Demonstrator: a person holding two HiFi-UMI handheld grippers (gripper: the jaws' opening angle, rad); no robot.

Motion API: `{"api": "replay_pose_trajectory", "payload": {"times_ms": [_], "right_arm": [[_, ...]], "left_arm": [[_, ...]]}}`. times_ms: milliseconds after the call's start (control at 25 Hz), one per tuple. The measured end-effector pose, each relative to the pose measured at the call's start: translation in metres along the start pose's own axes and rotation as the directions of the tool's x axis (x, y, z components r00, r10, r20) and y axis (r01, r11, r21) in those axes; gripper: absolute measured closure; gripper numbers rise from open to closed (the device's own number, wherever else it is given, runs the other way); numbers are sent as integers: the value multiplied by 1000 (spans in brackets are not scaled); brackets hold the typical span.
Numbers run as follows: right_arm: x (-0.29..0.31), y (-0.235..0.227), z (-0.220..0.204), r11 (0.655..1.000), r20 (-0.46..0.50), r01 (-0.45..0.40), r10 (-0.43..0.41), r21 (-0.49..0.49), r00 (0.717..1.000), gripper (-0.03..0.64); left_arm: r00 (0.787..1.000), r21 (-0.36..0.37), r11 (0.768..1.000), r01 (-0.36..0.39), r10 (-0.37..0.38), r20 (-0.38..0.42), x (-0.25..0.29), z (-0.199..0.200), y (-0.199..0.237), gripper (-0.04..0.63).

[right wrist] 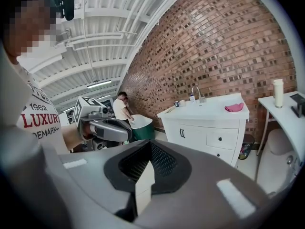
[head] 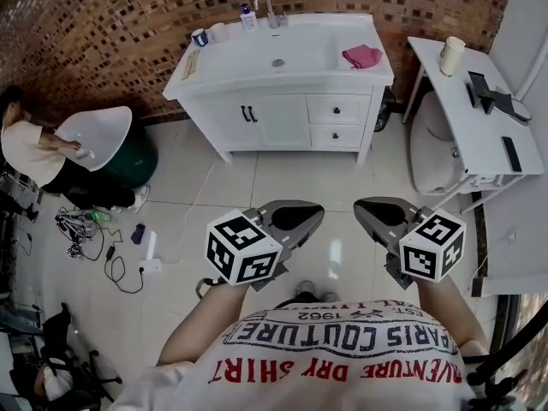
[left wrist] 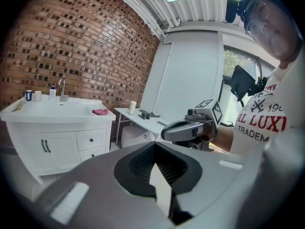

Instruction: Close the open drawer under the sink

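The left claw (head: 295, 215) and right claw (head: 384, 212) were shut and empty, well short of the drawers (head: 338, 109) at the white vanity's (head: 244, 62) right front; a square, flat push looked best.

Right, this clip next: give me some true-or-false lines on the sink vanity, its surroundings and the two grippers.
1. A pink cloth lies on top of the white sink vanity. True.
2. The left gripper grips a drawer knob. False: its jaws are together on nothing, well back from the vanity.
3. The right gripper is shut and empty. True.
4. The blue-capped white bottle lies on the tiled floor. False: it stands beside the metal tap.
5. A person bends over a white round tub. True.
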State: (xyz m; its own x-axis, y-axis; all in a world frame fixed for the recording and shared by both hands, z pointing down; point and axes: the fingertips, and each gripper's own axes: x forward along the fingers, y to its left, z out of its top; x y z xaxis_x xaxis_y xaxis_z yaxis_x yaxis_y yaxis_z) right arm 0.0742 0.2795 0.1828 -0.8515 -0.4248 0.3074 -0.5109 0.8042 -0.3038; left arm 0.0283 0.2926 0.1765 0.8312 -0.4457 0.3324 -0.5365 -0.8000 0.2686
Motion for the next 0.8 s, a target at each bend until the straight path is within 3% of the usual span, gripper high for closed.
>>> {"api": "replay_pose_trajectory", "payload": {"times_ms": [800], "right_arm": [[4, 22, -8, 1000, -6, 1, -2, -4, 1000, 611]], "left_arm": [[1000, -2, 1000, 4, -4, -7, -14, -13, -13, 603]]}}
